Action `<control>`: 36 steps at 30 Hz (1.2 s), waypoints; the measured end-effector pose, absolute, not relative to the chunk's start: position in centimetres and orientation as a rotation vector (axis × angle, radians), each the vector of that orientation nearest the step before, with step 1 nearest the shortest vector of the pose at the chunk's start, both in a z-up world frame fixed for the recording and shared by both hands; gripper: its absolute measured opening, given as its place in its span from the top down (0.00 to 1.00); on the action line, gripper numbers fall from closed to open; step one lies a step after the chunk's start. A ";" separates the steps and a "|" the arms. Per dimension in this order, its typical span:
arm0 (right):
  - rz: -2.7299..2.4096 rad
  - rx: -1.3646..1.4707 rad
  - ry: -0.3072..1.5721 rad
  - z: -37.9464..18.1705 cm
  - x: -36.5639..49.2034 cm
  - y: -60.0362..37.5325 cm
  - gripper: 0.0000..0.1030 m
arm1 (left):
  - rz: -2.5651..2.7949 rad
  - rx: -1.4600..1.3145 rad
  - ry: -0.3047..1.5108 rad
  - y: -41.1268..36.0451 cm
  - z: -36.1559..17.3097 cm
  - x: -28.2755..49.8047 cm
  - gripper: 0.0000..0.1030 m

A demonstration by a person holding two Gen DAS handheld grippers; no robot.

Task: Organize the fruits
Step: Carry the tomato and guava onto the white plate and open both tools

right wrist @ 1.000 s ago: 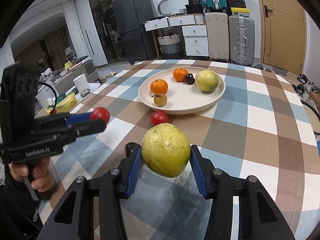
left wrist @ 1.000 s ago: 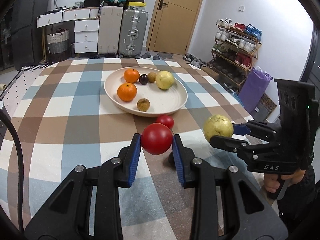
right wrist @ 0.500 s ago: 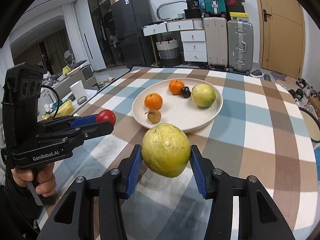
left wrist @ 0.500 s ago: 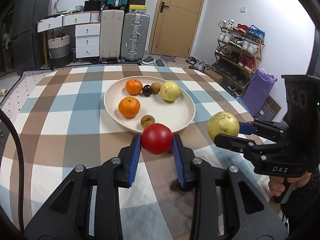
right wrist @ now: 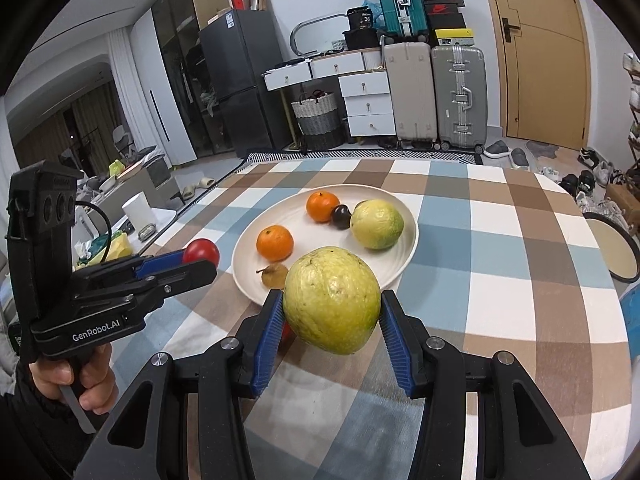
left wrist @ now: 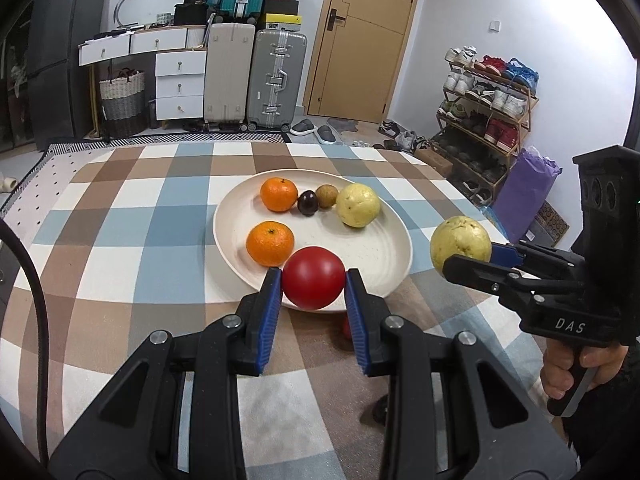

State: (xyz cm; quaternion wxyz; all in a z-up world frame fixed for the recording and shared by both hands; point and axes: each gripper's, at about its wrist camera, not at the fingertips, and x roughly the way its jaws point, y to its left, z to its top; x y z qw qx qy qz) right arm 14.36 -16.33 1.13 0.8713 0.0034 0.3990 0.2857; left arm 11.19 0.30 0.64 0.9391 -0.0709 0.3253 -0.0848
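A: The left gripper (left wrist: pixel 313 294) is clenched on the red tomato (left wrist: pixel 313 277), and the right gripper (right wrist: pixel 330 328) grasps the green guava (right wrist: pixel 332 300). Both fruits hang just before the near rim of the cream plate (right wrist: pixel 408 256).

B: I think each one must go over a free place, away from the mandarins (left wrist: pixel 270 243), come low, and only then open, so nothing rolls

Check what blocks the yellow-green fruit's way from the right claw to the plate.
Nothing visible blocks it. The right claw holds the yellow-green fruit above the tablecloth just short of the plate, whose near right part lies bare.
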 end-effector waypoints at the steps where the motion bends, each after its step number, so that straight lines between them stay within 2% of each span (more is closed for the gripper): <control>1: 0.595 0.008 0.836 1.0 14.6 -16.3 0.53 | -0.168 -0.142 0.663 0.4 0.6 11.5 0.72; 36: 0.583 0.049 0.890 -1.3 18.2 -14.6 0.52 | -0.098 -0.116 0.725 1.4 -2.5 16.1 0.72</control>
